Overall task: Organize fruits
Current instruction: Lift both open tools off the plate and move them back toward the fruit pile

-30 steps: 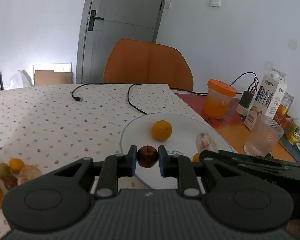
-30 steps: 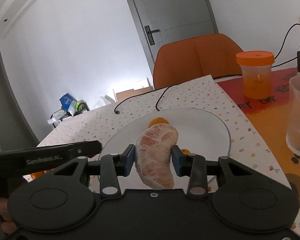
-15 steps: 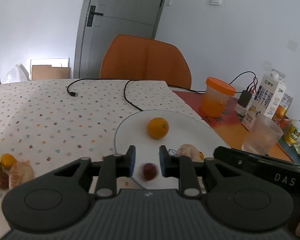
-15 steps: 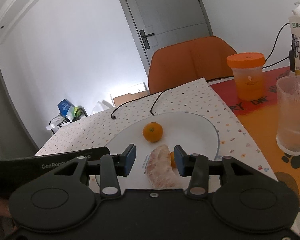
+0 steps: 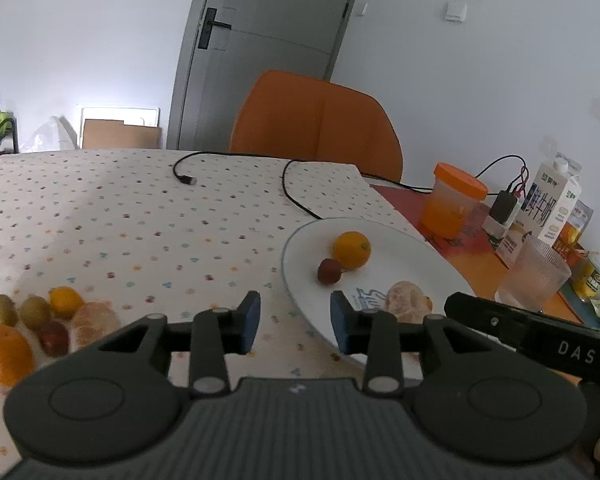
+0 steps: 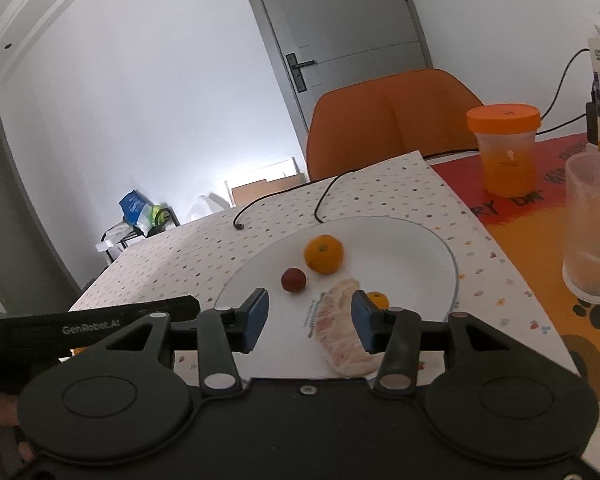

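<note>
left gripper [image 5: 295, 322] jaws apart, nothing between them; a second ago they were clamped on the small red fruit [image 5: 329, 271], which now sits on the white plate [image 5: 404, 240], touching the orange [image 5: 351, 249] at its 2 o'clock. right gripper [image 6: 306, 320] also spread and empty; it held the peeled citrus segment [image 6: 342, 332] a second ago, and that now lies on the plate near its right finger, with a small orange piece [image 6: 377, 299] just beside it at 1 o'clock.

both drops look complete, so the plate carries four pieces.

left wrist view: at 9 o'clock from the left gripper a loose cluster [image 5: 40, 320] remains on the dotted tablecloth [image 5: 140, 220]: two green fruits, oranges, a dark red one, a peeled piece. judgement: task partway; these are likely next.

beyond the plate at 2 o'clock: orange-lidded tub [image 5: 454, 204], ribbed glass [image 5: 532, 276], milk carton [image 5: 550, 204]. black cable [image 5: 296, 192] runs past the plate's far rim.
</note>
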The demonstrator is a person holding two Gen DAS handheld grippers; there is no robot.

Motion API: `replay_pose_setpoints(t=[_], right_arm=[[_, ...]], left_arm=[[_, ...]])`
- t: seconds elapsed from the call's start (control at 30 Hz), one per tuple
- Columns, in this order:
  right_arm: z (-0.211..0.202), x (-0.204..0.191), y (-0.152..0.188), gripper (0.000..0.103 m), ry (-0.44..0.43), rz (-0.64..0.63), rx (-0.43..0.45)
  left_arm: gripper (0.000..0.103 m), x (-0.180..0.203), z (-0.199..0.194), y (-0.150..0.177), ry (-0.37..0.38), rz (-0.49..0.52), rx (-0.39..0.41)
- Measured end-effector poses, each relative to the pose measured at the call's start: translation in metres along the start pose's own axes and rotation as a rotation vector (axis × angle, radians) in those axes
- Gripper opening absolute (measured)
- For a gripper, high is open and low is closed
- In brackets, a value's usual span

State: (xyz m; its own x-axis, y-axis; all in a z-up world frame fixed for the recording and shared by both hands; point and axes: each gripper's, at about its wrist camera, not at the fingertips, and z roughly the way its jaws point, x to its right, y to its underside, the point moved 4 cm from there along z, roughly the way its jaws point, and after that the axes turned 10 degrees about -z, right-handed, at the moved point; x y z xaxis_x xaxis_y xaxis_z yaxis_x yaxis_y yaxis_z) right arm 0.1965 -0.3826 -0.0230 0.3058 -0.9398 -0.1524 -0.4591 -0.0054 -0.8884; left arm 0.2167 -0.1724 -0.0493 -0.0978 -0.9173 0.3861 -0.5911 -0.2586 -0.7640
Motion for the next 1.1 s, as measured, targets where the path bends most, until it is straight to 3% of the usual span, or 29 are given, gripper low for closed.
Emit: replay_pose_setpoints(t=[0.57,0.7,0.93,1.1], right_arm=[[0.001,-0.041,0.008,0.054,-0.019,-0.055,-0.034],[0.001,-0.050,0.009,0.057,-0.031,-0.064,-0.036],[0.004,-0.066,0.007,0.065,-0.048,-0.084,-0.034],[0.007,-0.080,0.010,0.080,-0.070,-0.099,-0.040]], left_arm=[[0.057,-0.044,-0.046,0.003,-0.029,-0.021,0.014],[0.071,-0.053,-0.057,0.002,-0.038,-0.020,0.028],[0.082,-0.071,-0.075,0.005,-0.060,-0.024,0.038],[0.089,-0.086,-0.086,0.007,-0.088,-0.029,0.051]])
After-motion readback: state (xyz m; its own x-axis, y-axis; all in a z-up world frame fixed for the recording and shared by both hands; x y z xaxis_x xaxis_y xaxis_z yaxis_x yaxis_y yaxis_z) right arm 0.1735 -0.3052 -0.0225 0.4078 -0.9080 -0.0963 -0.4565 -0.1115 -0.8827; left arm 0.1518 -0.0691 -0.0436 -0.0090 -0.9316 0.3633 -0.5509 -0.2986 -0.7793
